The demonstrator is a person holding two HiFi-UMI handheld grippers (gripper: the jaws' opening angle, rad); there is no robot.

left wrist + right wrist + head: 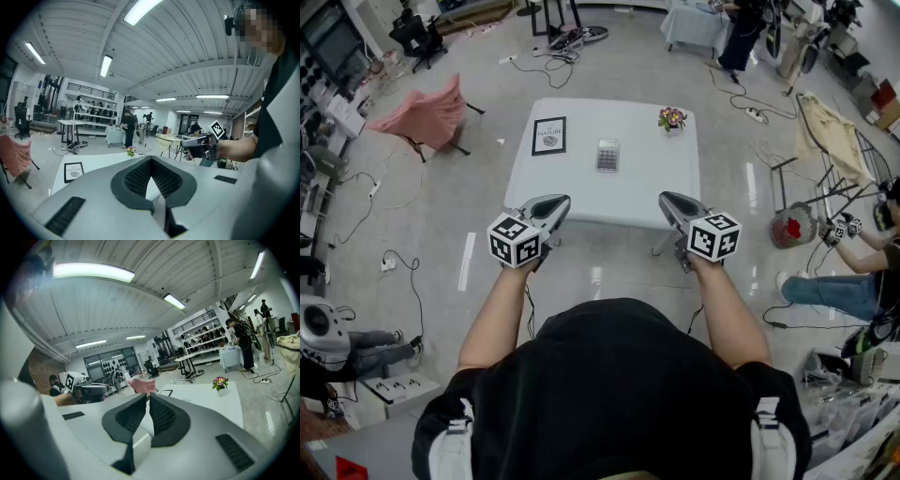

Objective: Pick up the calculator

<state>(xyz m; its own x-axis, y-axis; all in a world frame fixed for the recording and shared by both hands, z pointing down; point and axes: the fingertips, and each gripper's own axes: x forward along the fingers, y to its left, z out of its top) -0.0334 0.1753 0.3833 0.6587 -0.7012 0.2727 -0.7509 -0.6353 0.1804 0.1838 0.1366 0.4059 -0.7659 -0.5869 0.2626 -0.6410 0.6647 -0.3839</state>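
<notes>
Head view: calculator (607, 155) lies mid white table (581, 197), btwn framed pic (549, 136) & flower pot (672, 119); your L gripper (551, 204) & R gripper (670, 202) at near edge, well apart from calc | Left gripper view: jaws closed tip to tip, nothing held | Right gripper view: jaws together, empty.

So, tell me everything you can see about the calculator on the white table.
The calculator is a small grey rectangle, plastic as it looks, with a pale display strip at its far end and rows of keys below. It lies flat near the middle of the white table, between a framed print and a flower pot. Only the table touches it.
</notes>
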